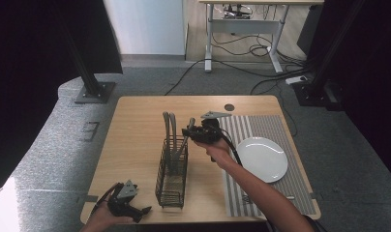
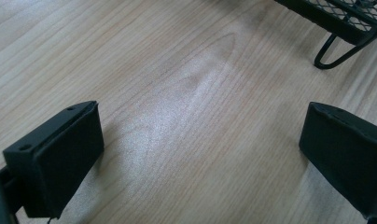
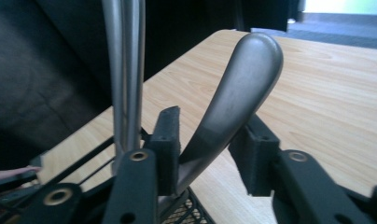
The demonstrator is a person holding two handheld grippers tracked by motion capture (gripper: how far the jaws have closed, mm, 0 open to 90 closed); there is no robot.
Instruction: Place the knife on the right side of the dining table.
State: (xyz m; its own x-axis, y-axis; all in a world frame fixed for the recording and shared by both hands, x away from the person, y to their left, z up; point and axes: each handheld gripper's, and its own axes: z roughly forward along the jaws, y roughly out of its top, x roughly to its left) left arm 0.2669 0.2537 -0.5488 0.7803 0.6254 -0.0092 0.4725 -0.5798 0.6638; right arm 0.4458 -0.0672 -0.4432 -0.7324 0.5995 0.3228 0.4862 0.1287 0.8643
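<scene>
- Right gripper (image 1: 189, 129): held over the middle of the table, just beyond the far end of the black wire caddy (image 1: 172, 171). Its jaws bracket the leaning utensil handle (image 3: 238, 93). In the right gripper view the left pad lies against the handle's lower stem; the right pad sits close on the other side, and whether it presses I cannot tell. The jaws are narrowed but not pressed together.
- Left gripper (image 1: 144, 210): resting at the near left corner of the table, beside the caddy's near end. In the left gripper view its jaws stand spread wide over bare wood, nothing between them.
- Leaning utensil handle: grey metal, rounded tip, rising tilted out of the caddy's far end toward the right gripper.
- Two upright handles (image 1: 169, 126): same grey metal, standing side by side in the caddy's far end, left of the leaning one.
- Black wire caddy: long, narrow, running from the near edge toward the table's middle; one wire foot (image 2: 338, 51) shows in the left gripper view.
- Striped placemat (image 1: 266, 126): along the right edge of the table.
- White plate (image 1: 262, 158): on the placemat, right of the person's right forearm (image 1: 254, 188).
</scene>
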